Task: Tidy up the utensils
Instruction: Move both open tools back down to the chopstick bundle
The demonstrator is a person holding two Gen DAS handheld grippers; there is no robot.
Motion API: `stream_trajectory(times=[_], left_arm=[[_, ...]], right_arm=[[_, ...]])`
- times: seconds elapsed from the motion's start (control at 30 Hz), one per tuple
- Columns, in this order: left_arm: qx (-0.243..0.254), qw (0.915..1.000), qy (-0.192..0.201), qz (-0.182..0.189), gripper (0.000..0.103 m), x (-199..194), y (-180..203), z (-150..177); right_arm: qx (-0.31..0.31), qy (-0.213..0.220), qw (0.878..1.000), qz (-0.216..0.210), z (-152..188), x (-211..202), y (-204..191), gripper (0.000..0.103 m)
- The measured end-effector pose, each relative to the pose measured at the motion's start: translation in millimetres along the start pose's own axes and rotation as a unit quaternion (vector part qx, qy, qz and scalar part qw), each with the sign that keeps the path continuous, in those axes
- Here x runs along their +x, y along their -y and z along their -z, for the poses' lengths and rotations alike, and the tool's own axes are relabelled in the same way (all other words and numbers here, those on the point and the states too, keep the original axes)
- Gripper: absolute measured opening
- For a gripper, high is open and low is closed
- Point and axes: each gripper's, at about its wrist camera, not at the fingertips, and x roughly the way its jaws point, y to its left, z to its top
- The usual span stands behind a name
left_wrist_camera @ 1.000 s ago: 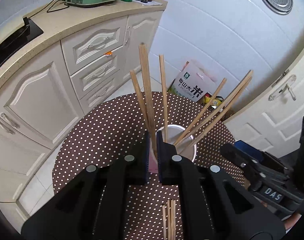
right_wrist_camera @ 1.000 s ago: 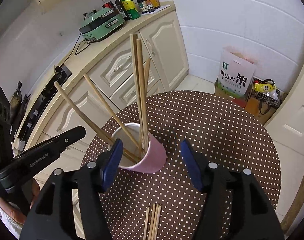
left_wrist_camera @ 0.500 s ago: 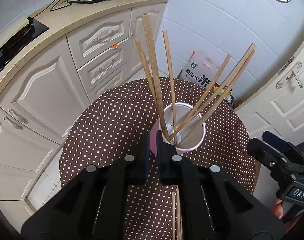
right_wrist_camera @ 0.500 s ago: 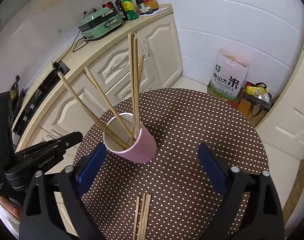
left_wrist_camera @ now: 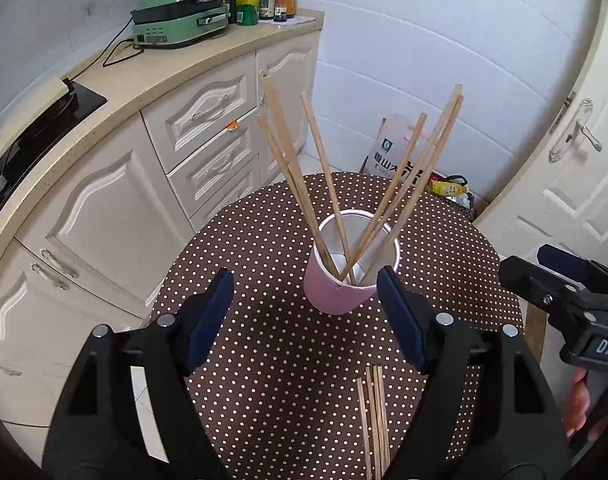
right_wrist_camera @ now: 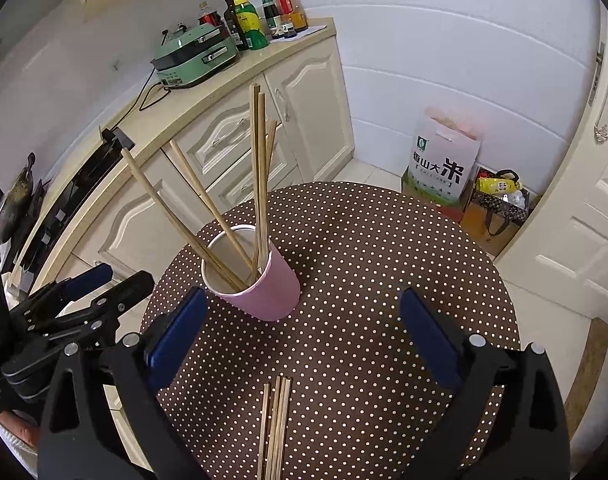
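A pink cup (left_wrist_camera: 346, 290) (right_wrist_camera: 269, 286) stands on the round brown dotted table (left_wrist_camera: 263, 240) (right_wrist_camera: 384, 240) with several wooden chopsticks (left_wrist_camera: 299, 176) (right_wrist_camera: 257, 176) leaning out of it. A few loose chopsticks (left_wrist_camera: 374, 420) (right_wrist_camera: 275, 424) lie flat at the table's near edge. My left gripper (left_wrist_camera: 306, 320) hangs just short of the cup, its jaws opening, nothing between them. My right gripper (right_wrist_camera: 304, 332) stands open and empty to the right of the cup, above the loose chopsticks. Each gripper also shows at the side of the other's view.
Cream cabinets and a counter (left_wrist_camera: 163, 68) curve along the left, bearing a green appliance (left_wrist_camera: 179, 16), bottles (right_wrist_camera: 263, 12) and a black hob (left_wrist_camera: 31, 132). A rice bag (right_wrist_camera: 444, 160) and other bags sit on the floor by a white door (left_wrist_camera: 564, 184).
The left gripper let go of the chopstick it had lowered into the cup, drew back and opened. The right gripper spread wider and pulled back from the cup.
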Motion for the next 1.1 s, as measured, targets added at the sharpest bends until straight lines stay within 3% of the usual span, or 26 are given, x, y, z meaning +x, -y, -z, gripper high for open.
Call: stream_trajectory(times=[0.43,1.1], left_arm=[[0.004,0.9995,-0.03,-0.008,0.085,0,9,23],[0.002,0.9928,-0.12,-0.008,0.085,32,9,82]], right_arm=[[0.01,-0.018,1.0,0.013,14,-2,3,0.094],[0.022,-0.123,0.991,0.052,74,38,11,0.094]])
